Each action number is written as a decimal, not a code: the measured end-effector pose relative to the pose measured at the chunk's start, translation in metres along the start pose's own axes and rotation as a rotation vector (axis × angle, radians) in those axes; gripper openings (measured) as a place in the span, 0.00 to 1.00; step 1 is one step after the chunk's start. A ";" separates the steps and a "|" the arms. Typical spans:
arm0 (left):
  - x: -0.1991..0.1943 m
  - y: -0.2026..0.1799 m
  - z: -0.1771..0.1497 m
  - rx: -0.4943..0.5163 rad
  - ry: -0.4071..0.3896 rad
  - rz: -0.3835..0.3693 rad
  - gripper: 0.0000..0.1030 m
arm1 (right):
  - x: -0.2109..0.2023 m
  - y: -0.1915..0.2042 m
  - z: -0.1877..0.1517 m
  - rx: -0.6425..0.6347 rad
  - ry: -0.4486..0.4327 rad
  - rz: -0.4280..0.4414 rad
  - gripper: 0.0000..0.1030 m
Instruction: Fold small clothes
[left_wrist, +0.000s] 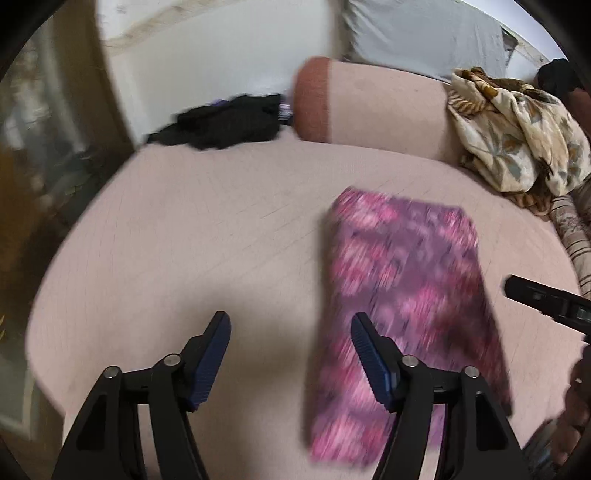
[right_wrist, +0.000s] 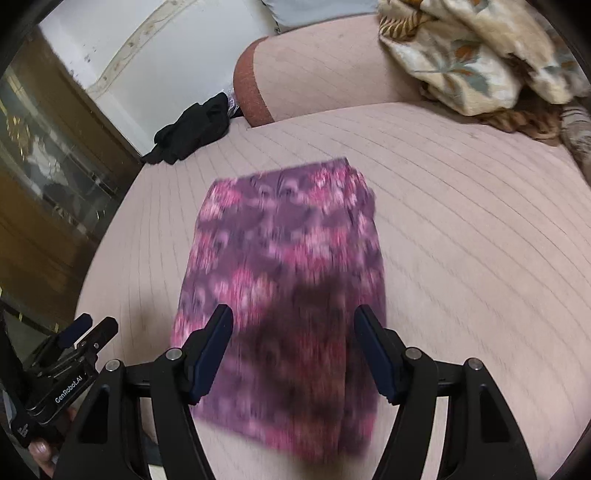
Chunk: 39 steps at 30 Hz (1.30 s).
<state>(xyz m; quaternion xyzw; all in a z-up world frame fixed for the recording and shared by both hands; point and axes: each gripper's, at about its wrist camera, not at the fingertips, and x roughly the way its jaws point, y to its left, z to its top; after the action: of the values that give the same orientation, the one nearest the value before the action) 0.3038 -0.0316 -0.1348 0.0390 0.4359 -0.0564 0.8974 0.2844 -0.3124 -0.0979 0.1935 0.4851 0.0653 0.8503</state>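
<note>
Pale pink quilted mattress (right_wrist: 461, 229) fills both views, with a pink bolster cushion (left_wrist: 369, 107) at its far edge, a crumpled black garment (left_wrist: 221, 120) beside it and a floral cream blanket (left_wrist: 517, 136) heaped at the right. Mid-mattress lies the purple-and-pink patterned cloth (right_wrist: 288, 266), folded into a narrow rectangle. Risk, as a judgement: a careless pinch of only the top layer could drag the fold open — both frames are motion-blurred. Left gripper (left_wrist: 291, 362) and right gripper (right_wrist: 293, 354) both stand wide apart, holding nothing; whether either touches the cloth cannot be told.
</note>
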 end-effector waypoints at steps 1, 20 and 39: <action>0.019 -0.005 0.023 -0.013 0.024 -0.040 0.70 | 0.006 -0.004 0.013 0.009 -0.001 0.002 0.65; 0.132 -0.019 0.073 -0.137 0.097 -0.491 0.29 | 0.087 -0.048 0.073 0.022 -0.034 -0.078 0.12; -0.017 -0.014 -0.041 0.046 -0.081 -0.010 0.91 | -0.029 -0.005 -0.060 0.065 -0.065 -0.092 0.70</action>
<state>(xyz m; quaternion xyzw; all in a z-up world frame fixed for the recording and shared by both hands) 0.2595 -0.0393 -0.1465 0.0549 0.3980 -0.0726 0.9129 0.2177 -0.3098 -0.1043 0.2007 0.4674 0.0041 0.8610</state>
